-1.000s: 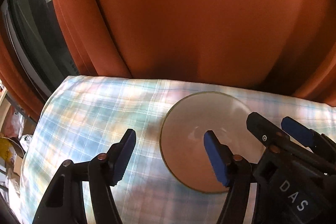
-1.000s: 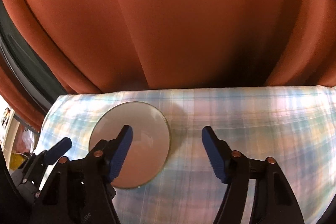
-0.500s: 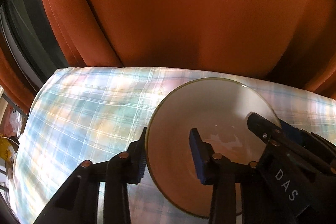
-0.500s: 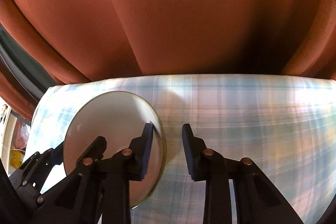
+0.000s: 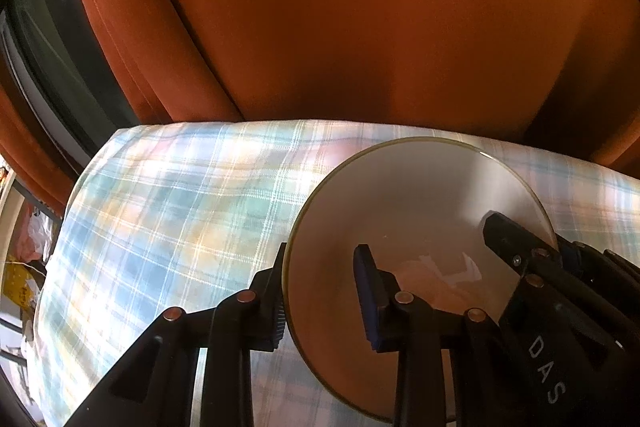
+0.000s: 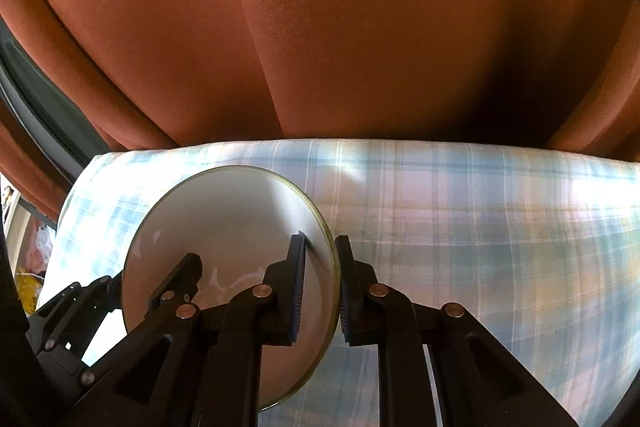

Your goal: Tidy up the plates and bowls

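Glazed and pale, a shallow bowl (image 5: 420,211) with a thin olive-gold rim sits on a worktop covered by a plaid cloth (image 5: 168,211) in blue, green and peach checks. Both tools have hold of it from opposite sides.

In the left wrist view, the left hand-held gripper (image 5: 320,295) straddles the bowl's left rim: one blue-padded finger lies outside the wall, the other inside the basin. Its jaws have just been closing, with the bowl's wall between them, and the pads now look pressed against it.

In the right wrist view, the right hand-held gripper (image 6: 320,291) is clamped on the bowl's (image 6: 224,223) right rim, one ribbed pad inside and one outside, the wall pinched thin between them.

Each tool shows in the other's view, reaching into the basin from the far edge.

Behind the worktop hangs a rust-orange curtain (image 6: 320,27) in broad folds, filling the upper part of both views. A dark window frame (image 5: 44,75) runs along the left. Whether the bowl's base touches the cloth cannot be told.
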